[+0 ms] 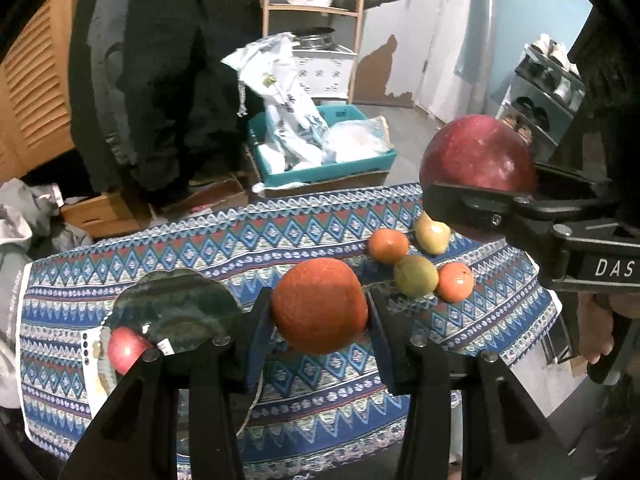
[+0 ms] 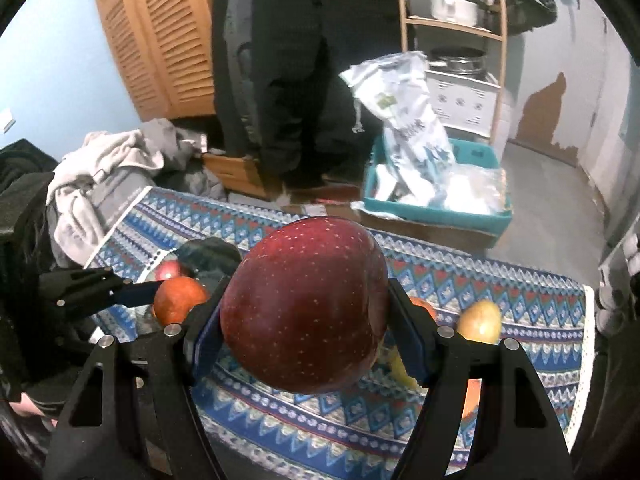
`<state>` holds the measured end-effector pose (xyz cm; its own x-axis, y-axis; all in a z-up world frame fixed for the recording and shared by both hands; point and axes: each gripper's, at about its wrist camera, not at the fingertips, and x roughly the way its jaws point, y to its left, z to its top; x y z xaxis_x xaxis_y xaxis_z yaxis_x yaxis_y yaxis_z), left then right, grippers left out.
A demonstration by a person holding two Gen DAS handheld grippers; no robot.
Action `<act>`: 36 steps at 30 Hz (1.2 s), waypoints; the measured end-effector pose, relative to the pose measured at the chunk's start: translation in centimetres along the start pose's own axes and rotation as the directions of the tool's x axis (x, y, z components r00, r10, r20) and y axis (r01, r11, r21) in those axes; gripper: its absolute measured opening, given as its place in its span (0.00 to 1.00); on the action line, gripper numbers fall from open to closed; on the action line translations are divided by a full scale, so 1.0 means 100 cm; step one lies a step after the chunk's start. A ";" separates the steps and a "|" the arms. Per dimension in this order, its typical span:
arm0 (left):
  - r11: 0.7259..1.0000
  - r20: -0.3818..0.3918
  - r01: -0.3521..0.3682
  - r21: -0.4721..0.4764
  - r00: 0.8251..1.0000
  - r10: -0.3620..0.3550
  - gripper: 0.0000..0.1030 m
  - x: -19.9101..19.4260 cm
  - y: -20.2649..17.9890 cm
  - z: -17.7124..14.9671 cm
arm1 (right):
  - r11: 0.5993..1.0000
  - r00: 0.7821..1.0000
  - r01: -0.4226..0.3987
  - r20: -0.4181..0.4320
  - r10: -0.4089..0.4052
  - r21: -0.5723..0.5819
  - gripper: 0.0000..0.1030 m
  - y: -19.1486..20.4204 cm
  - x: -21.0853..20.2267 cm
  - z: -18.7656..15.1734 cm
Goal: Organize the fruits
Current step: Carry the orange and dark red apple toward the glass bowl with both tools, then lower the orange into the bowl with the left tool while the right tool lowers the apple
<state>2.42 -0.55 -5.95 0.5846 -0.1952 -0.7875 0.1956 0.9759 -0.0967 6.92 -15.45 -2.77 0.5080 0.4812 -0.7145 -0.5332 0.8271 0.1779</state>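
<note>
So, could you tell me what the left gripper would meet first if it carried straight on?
Probably the patterned tablecloth; the left gripper, shut on an orange, points over bare cloth between plate and fruit cluster. Depth is uncertain.

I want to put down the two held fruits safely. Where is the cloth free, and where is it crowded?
Free: the wide strip of patterned cloth between the dark glass plate and the loose fruit cluster, and the near edge below the left gripper. Crowded: the cluster on the right side, and around the plate, where a small red apple lies.

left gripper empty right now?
No. The left gripper is shut on an orange, held above the patterned cloth.
</note>
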 end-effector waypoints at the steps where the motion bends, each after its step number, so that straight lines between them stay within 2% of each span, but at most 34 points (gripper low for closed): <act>1: 1.000 0.000 -0.001 -0.010 1.000 0.001 0.45 -0.001 0.005 -0.001 | 1.000 1.000 -0.004 -0.001 0.004 -0.004 0.71 0.003 0.002 0.001; 17: 0.992 -0.008 -0.033 -0.123 0.999 0.032 0.45 -0.009 0.064 -0.015 | 0.994 0.995 -0.093 -0.047 0.090 -0.057 0.71 0.055 0.046 0.023; 36: 0.958 -0.109 -0.102 -0.267 0.991 0.075 0.45 0.013 0.134 -0.045 | 0.979 0.964 -0.201 -0.186 0.192 -0.028 0.71 0.094 0.124 0.029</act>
<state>2.29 12.67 -11.03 0.5082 -0.1092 -0.8543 -0.0826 0.9812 -0.1745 10.16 -0.87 -8.02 0.2611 0.5686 -0.7801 -0.6431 0.7051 0.2987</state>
